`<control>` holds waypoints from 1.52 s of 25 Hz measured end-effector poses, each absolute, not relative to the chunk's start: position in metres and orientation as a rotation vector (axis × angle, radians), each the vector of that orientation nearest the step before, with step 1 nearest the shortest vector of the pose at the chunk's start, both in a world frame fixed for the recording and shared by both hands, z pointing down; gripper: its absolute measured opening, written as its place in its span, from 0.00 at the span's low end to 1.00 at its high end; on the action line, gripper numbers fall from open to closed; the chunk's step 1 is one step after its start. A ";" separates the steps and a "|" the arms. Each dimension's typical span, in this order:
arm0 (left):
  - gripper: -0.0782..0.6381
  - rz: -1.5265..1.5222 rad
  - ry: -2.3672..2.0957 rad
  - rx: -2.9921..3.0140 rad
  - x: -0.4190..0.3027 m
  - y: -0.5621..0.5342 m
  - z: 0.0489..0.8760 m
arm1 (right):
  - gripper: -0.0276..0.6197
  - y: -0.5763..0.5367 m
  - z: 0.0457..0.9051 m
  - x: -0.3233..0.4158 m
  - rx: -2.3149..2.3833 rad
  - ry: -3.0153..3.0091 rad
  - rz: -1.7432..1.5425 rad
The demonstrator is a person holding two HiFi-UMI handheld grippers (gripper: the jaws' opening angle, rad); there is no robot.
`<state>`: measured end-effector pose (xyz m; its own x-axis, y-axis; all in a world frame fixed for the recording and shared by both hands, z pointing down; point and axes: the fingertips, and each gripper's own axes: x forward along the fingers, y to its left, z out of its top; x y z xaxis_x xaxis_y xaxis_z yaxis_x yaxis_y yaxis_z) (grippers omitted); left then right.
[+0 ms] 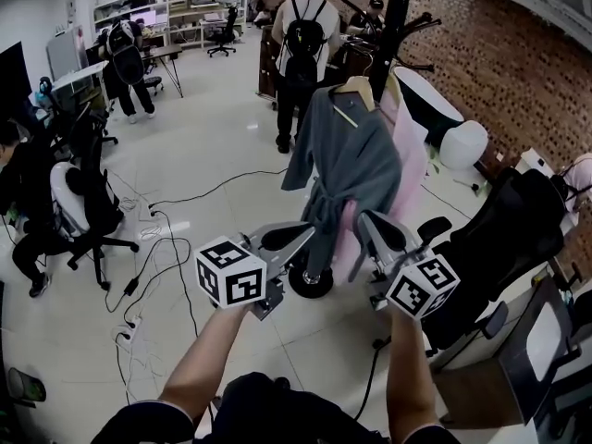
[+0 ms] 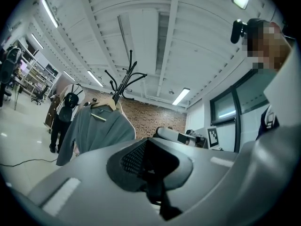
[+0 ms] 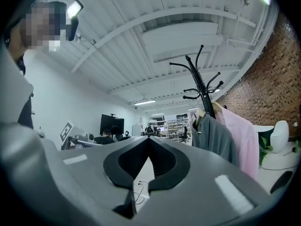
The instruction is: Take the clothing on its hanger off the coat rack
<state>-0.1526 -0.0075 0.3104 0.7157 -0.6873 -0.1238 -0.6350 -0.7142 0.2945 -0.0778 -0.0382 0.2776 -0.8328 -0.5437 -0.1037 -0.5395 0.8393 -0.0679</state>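
Note:
A grey robe-like garment (image 1: 347, 169) hangs on a wooden hanger (image 1: 356, 91) from the black coat rack (image 1: 400, 7), with a pink garment (image 1: 412, 155) behind it. My left gripper (image 1: 305, 234) and right gripper (image 1: 365, 218) are held side by side just short of the garment's lower part, touching nothing. Both are shut and empty. The left gripper view has the grey garment (image 2: 96, 131) and the rack (image 2: 123, 81) ahead at left, beyond the closed jaws (image 2: 146, 141). In the right gripper view, the grey garment (image 3: 214, 138) and the pink one (image 3: 242, 135) hang at right.
The rack's round base (image 1: 310, 280) stands on the tiled floor between my grippers. A black office chair (image 1: 504, 239) is close at right. Cables (image 1: 148, 248) trail over the floor at left near a seated person (image 1: 55, 202). Someone with a backpack (image 1: 303, 44) stands behind the rack.

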 end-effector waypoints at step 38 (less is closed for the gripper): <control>0.12 -0.195 -0.428 2.847 -0.201 -0.266 0.320 | 0.05 -0.249 0.267 -0.100 -1.691 2.571 0.176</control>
<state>-0.2008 -0.2664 0.3201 0.9477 -0.3051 -0.0937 -0.2709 -0.9241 0.2694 -0.1003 -0.2495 0.2665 -0.3970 -0.9110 -0.1118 -0.9177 0.3923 0.0626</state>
